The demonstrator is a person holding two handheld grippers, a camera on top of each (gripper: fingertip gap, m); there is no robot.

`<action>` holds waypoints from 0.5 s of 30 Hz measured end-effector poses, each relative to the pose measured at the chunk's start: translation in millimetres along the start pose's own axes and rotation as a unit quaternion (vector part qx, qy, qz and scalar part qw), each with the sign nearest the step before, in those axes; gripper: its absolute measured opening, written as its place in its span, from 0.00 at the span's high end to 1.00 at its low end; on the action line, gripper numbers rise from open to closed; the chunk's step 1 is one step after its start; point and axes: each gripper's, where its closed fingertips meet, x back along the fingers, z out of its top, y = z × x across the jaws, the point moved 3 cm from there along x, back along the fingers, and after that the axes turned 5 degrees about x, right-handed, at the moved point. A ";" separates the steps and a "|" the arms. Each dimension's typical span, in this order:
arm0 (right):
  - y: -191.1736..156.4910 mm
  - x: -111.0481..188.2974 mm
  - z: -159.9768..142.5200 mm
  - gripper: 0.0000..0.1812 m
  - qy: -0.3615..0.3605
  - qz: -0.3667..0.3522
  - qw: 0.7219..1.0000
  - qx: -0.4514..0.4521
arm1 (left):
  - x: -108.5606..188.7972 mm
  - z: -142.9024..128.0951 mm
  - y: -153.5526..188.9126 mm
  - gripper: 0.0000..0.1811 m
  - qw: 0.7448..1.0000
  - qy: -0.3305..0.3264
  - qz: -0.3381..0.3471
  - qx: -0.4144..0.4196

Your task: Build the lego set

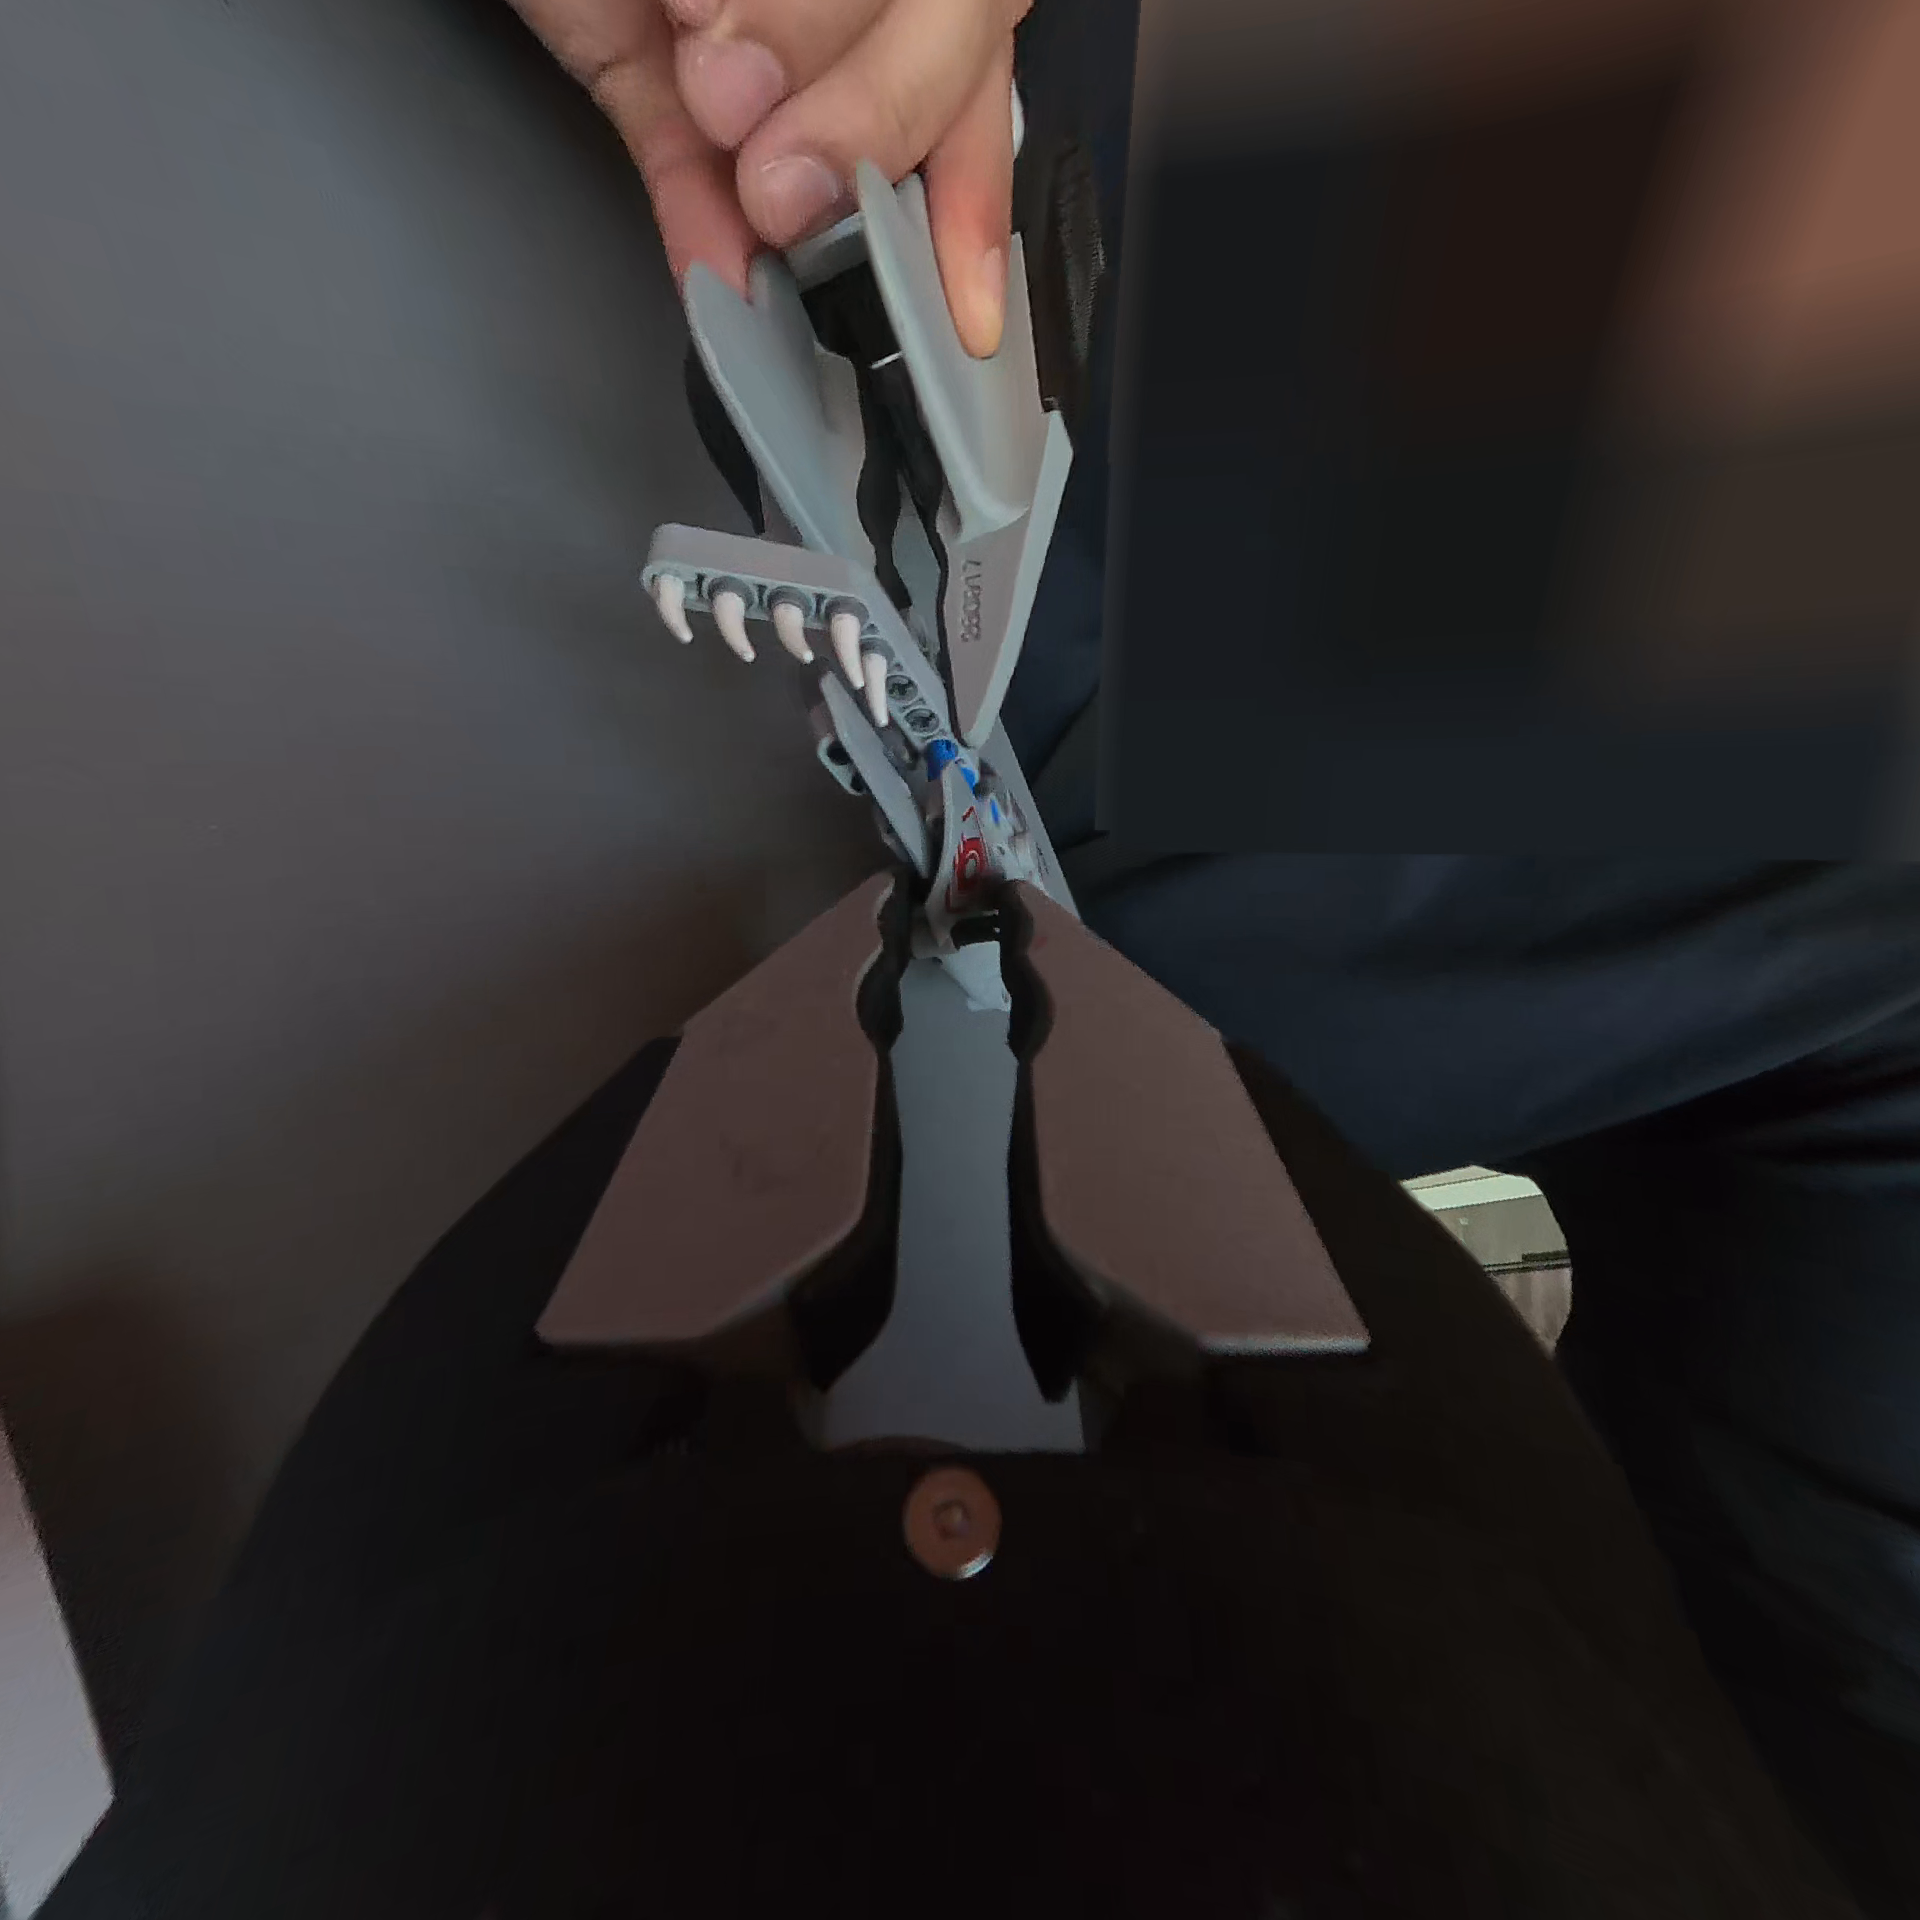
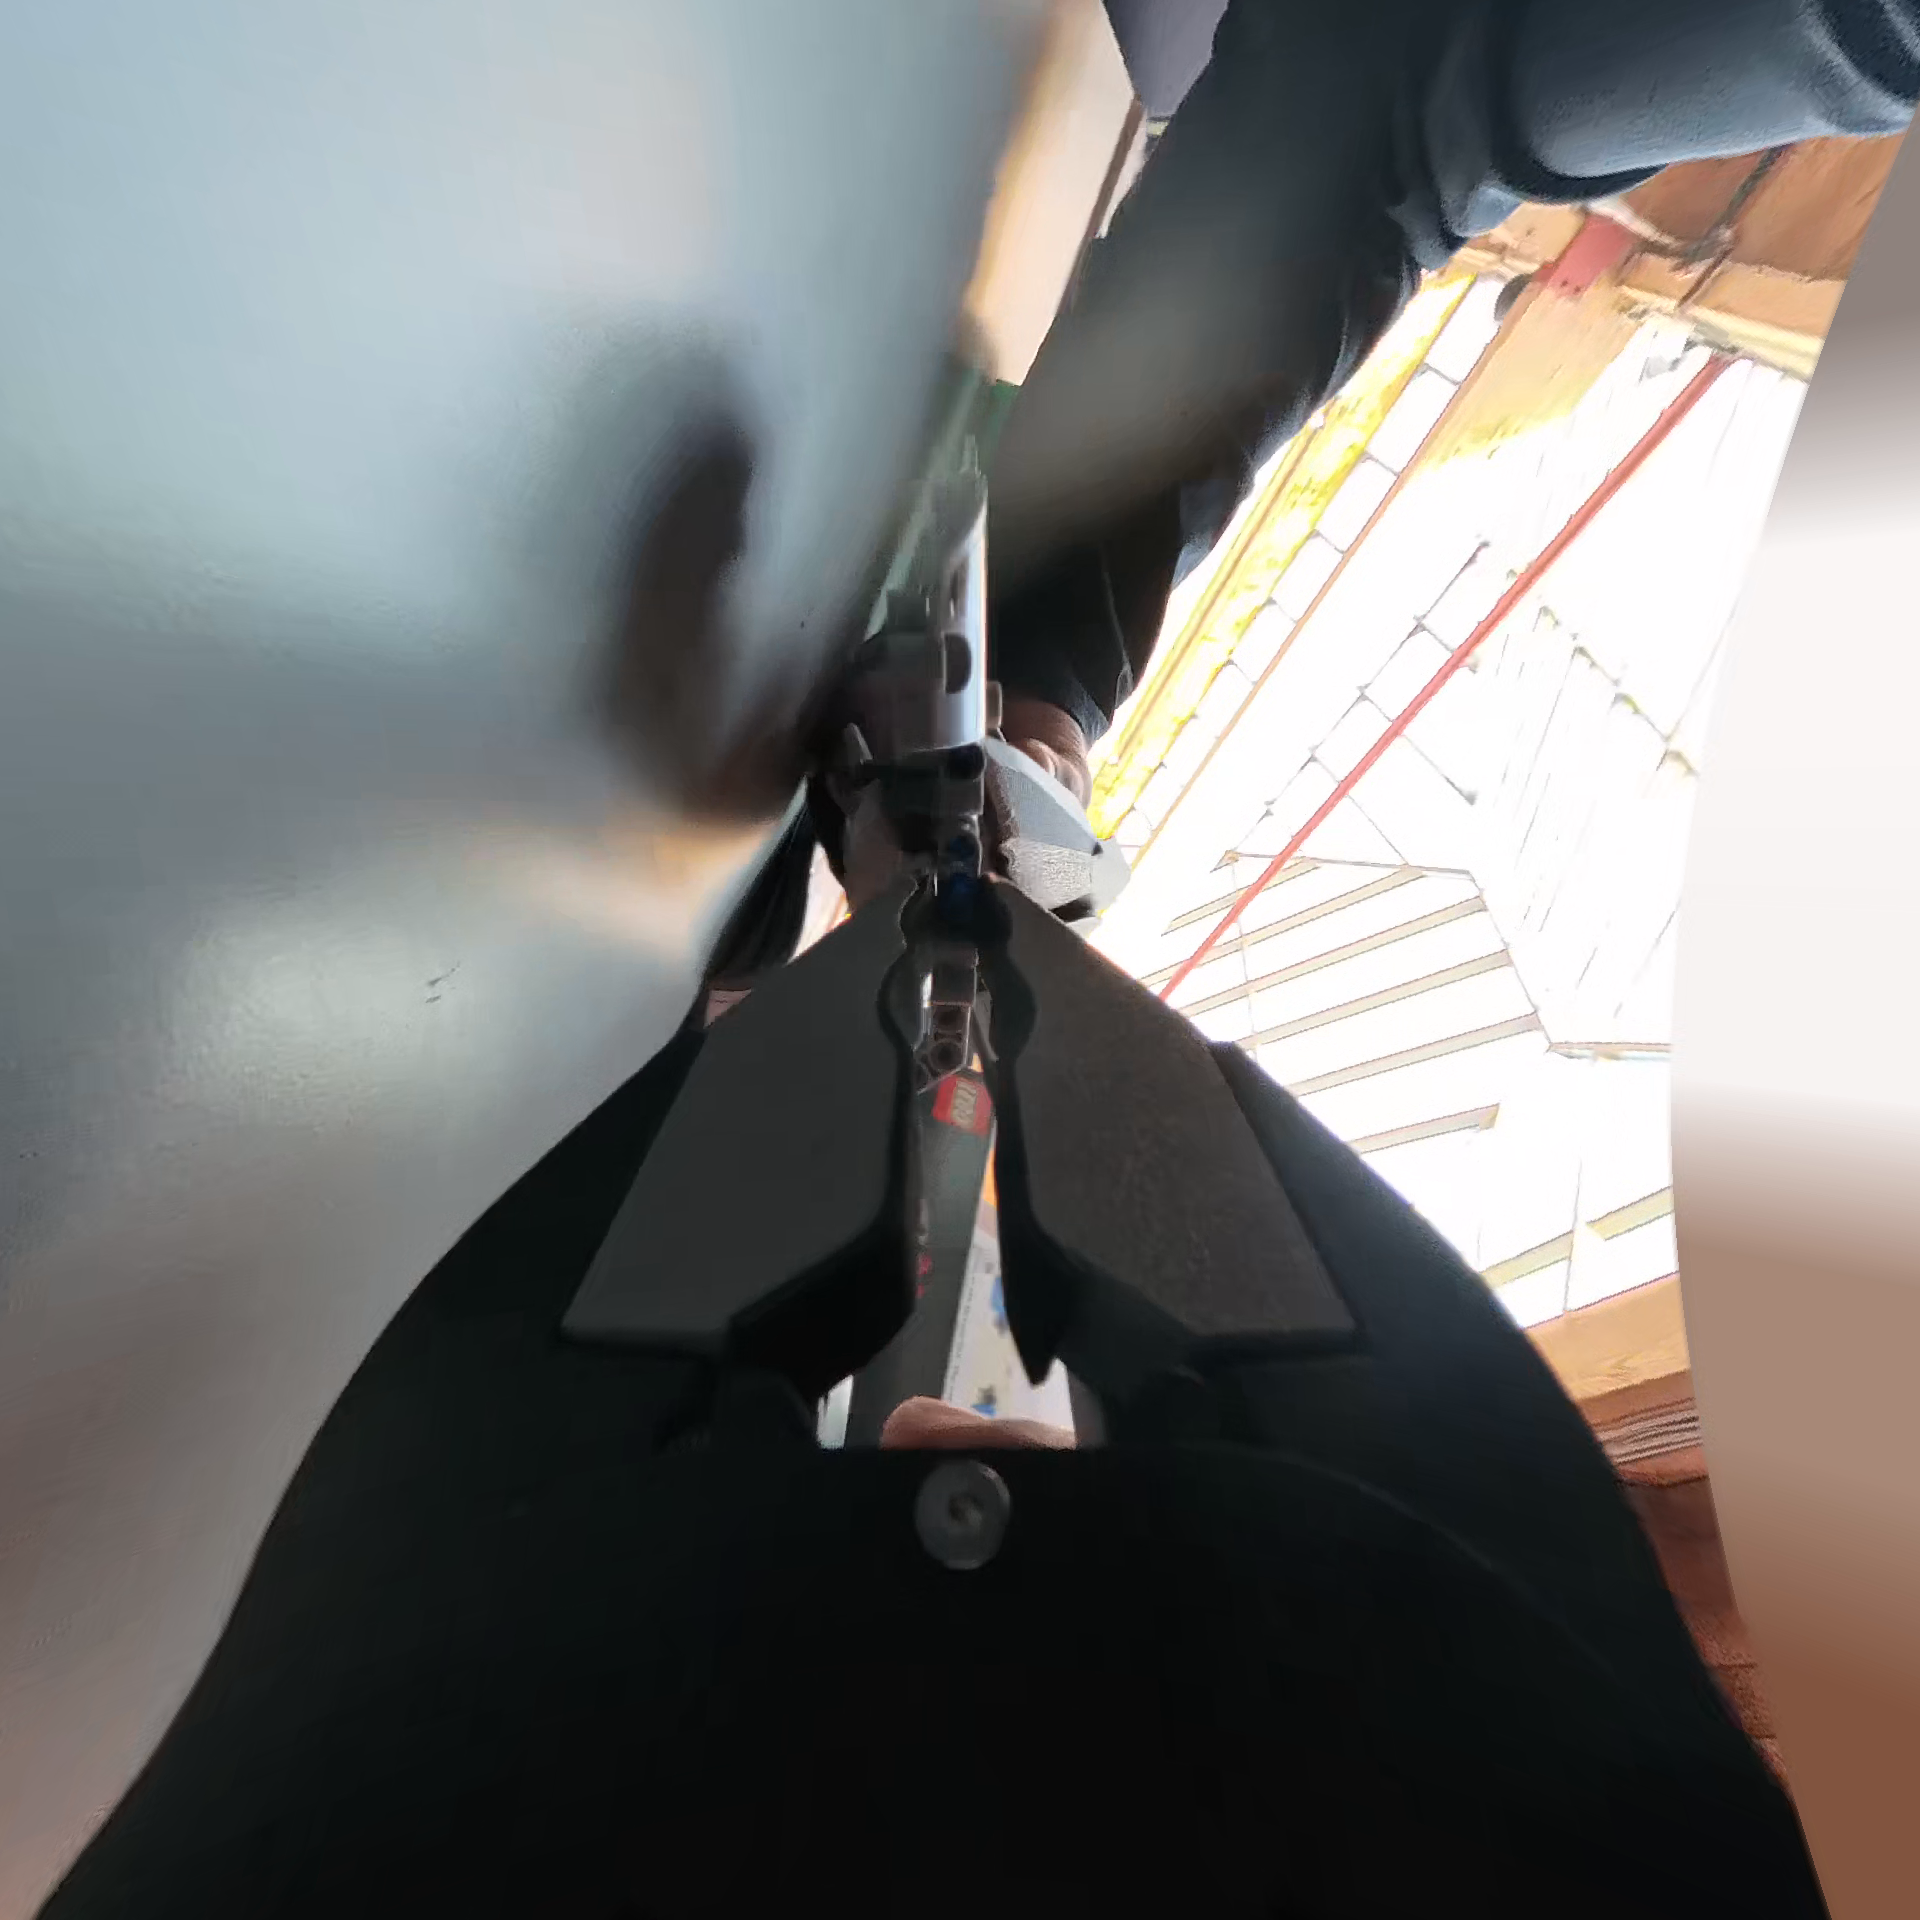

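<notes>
A grey lego model (image 1: 764, 608), a beam with several white teeth, blue pins and a red-marked panel, is held in the air between both grippers. My left gripper (image 1: 951, 904) is shut on the model's near end. The right gripper (image 1: 925, 665), grey with black wavy pads, closes on the model from above, and a bare hand (image 1: 810, 125) holds it. In the right wrist view my right gripper (image 2: 951, 904) is shut on the model (image 2: 951, 707) at a blue pin. The left gripper's grey finger (image 2: 1049, 831) shows just beyond.
A person in dark clothing (image 1: 1455, 987) stands close behind the model. In the right wrist view a dark sleeve (image 2: 1247, 364) reaches in from the top, bright ceiling beams (image 2: 1403, 779) fill the right, and a printed box or booklet (image 2: 961, 1107) shows between my fingers. The tips of both grippers are at nearly the same place.
</notes>
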 end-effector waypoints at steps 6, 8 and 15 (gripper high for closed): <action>-2.2 -1.0 2.4 0.98 -0.002 0.000 1.000 0.028 | -3.0 -2.0 -1.1 0.93 1.000 -0.016 -0.011 0.021; -2.5 -1.0 1.9 0.99 0.002 0.005 1.000 0.011 | -4.4 -1.8 -1.8 0.93 0.999 -0.019 -0.011 0.025; -2.7 0.3 3.7 0.99 0.011 0.002 1.000 -0.003 | -7.9 -1.3 -2.3 0.93 0.999 -0.022 -0.017 0.041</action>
